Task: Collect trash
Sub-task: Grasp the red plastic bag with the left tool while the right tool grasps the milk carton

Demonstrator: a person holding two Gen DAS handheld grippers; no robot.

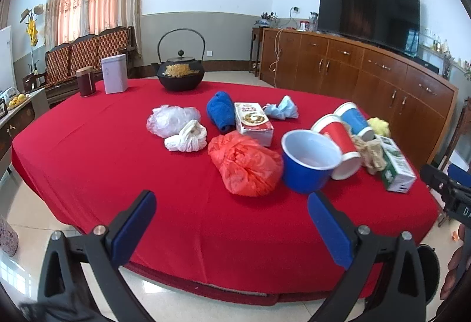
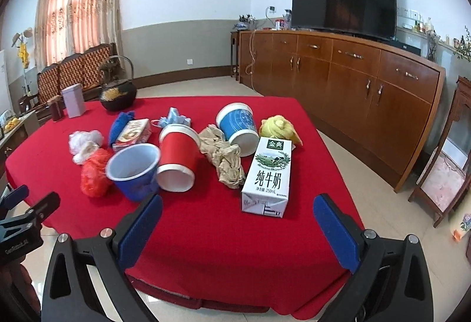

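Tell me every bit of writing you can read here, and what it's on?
"金典": top of the milk carton.
"纯牛奶": carton front, large.
"净含量:250mL": small line under that.
"CamRobot": partly legible on the left gripper body, the end blurred.
"DA": cut-off letters on the right gripper at the left view's edge.
Snack box: red print, too blurred to read.
Blue cup, tin: markings illegible.
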